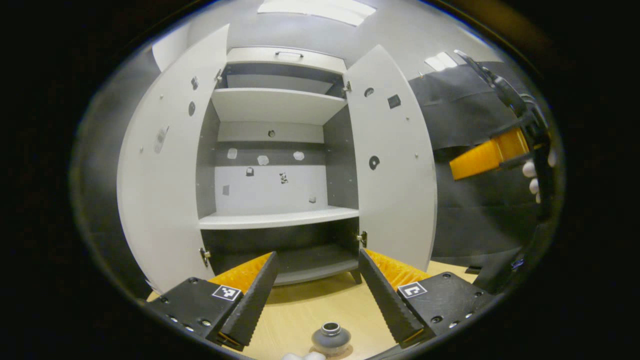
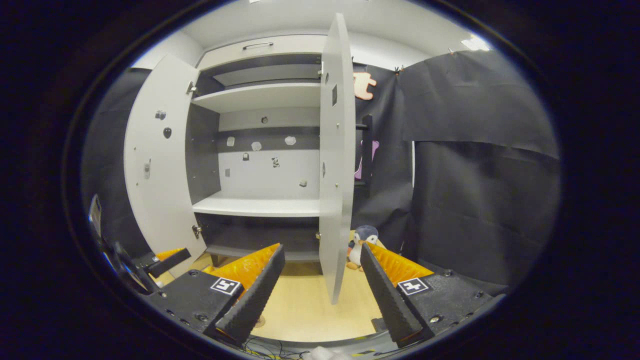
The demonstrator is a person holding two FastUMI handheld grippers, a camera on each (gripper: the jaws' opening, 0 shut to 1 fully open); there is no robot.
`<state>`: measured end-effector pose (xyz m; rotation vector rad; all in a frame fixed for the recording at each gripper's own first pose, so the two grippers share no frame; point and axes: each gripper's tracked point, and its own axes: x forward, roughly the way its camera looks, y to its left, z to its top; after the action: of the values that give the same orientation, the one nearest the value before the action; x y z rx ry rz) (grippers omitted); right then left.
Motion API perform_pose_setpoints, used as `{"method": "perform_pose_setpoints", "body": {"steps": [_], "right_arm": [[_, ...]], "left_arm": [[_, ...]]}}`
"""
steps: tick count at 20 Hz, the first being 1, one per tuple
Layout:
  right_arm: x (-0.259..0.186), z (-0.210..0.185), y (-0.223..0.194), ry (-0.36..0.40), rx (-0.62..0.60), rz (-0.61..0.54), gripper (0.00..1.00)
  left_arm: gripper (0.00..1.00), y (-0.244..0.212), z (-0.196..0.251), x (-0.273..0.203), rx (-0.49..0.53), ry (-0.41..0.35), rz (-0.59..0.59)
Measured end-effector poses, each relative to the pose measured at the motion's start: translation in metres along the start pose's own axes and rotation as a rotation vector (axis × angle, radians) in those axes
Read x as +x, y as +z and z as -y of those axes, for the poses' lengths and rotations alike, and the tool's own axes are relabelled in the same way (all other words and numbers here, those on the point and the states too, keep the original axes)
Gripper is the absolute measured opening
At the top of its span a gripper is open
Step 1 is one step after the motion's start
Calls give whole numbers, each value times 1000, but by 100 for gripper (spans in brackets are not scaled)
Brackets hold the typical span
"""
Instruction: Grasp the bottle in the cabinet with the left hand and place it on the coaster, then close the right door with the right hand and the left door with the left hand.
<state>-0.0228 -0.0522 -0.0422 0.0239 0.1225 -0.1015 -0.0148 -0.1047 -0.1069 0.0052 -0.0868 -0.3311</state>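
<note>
Bottle (image 1: 330, 338) stands on the table just below and between the spread, empty left gripper (image 1: 320, 310). Right gripper (image 2: 315, 305), also spread, faces the right door's (image 2: 334, 165) edge; closing that door looks next, then the left door (image 1: 165, 170).
</note>
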Motion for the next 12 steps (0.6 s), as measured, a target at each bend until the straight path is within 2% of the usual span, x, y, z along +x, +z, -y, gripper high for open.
{"method": "perform_pose_setpoints", "body": {"steps": [6,12], "right_arm": [[9,53,30,-69,38,74,99],[47,116,67,-69,39,113,99]], "left_arm": [[99,60,-47,-15,42,143,-38],[98,63,-78,-45,16,294,-132]]}}
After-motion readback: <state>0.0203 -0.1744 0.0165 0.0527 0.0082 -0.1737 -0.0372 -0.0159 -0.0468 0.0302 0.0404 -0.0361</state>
